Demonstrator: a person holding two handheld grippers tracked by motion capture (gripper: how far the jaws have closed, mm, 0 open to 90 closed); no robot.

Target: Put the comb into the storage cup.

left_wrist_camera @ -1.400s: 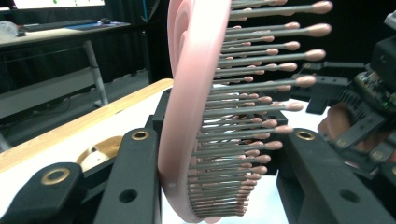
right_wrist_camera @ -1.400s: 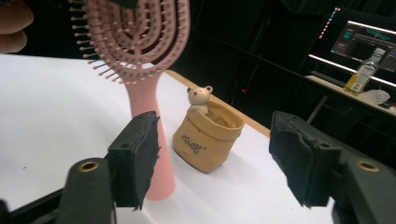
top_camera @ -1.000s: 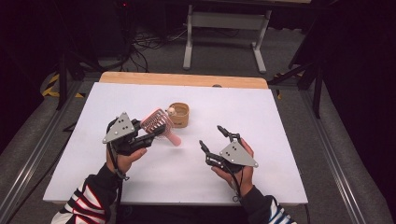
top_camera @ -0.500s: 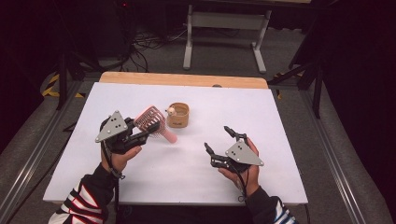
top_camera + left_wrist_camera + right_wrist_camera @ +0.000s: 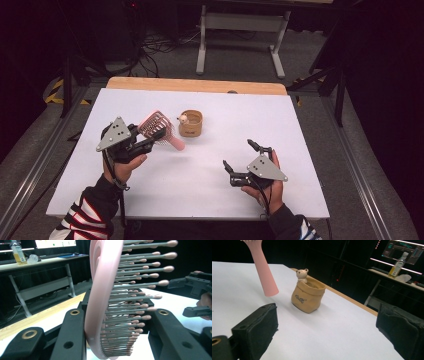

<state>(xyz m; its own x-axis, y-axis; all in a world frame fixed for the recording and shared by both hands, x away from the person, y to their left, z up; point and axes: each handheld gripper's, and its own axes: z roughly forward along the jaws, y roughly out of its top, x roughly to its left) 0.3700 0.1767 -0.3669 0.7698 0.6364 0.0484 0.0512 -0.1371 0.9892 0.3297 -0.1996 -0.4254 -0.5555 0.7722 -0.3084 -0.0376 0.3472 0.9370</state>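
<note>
A: The left hand-held gripper [image 5: 150, 140] was clamped on the brush [image 5: 156, 131] by its head, jaws pressing either side of the paddle, and the brush was lifted clear of the tabletop [image 5: 210, 175], handle slanting down toward the pot [image 5: 191, 123].

B: And the right hand-held gripper [image 5: 240, 162]?

A: It sat low over the near right of the tabletop, jaws apart and holding nothing, well apart from both things.

B: So my guess was the brush was headed for the pot, handle first.

A: That was how I read it too. To do it well, the handle's tip wanted to be brought over the opening and tipped nearer upright before lowering (the pot looked light and could be nudged over). The free gripper could have steadied the pot's side.

B: What did the brush look like up close?

A: Pale pink paddle [image 5: 100, 302], grey bristles with pink ball tips [image 5: 140, 306], and a smooth round handle [image 5: 263, 272] ending blunt just beside the pot.

B: And the pot?

A: A tan sack-shaped cup [image 5: 308, 296] with a rolled rim and a small bear [image 5: 301, 274] at its edge, standing upright mid-tabletop.
</note>
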